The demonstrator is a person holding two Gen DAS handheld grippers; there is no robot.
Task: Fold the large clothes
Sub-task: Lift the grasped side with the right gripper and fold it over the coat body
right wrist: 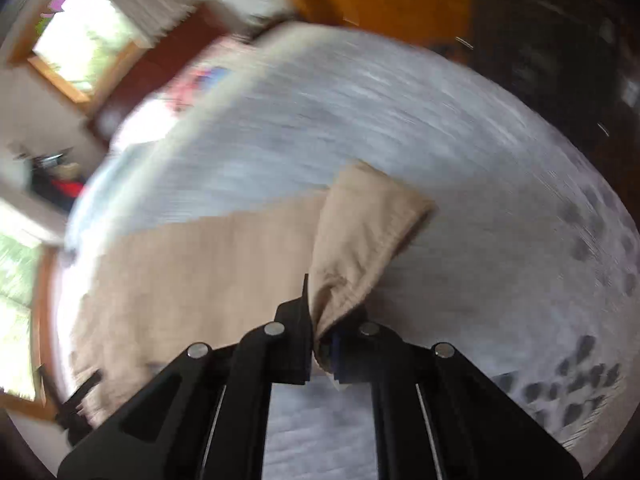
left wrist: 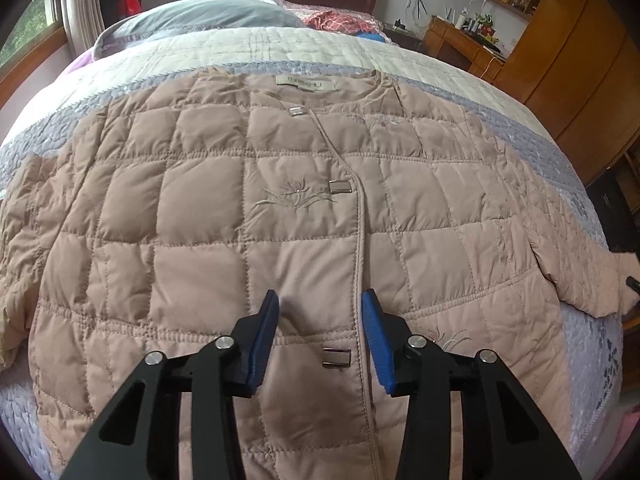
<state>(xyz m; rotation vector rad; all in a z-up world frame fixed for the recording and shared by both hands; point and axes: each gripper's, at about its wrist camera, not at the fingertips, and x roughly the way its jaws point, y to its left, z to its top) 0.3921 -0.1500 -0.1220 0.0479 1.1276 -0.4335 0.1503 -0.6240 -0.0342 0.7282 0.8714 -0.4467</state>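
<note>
Blue pads (left wrist: 264, 340) of the left gripper (left wrist: 320, 300) are hovering half-open over the jacket (left wrist: 224, 216), spread across the bed (left wrist: 520, 128). Right gripper (right wrist: 316, 320) is pinching the sleeve cuff (right wrist: 360, 236), starting the fold; next, carrying it toward nine o'clock.

The right gripper (right wrist: 320, 344) pinches the end of a tan sleeve (right wrist: 360, 240). The sleeve is lifted off the gray bedspread (right wrist: 480, 200). The picture is blurry. A window (right wrist: 84, 40) shines far off.
</note>
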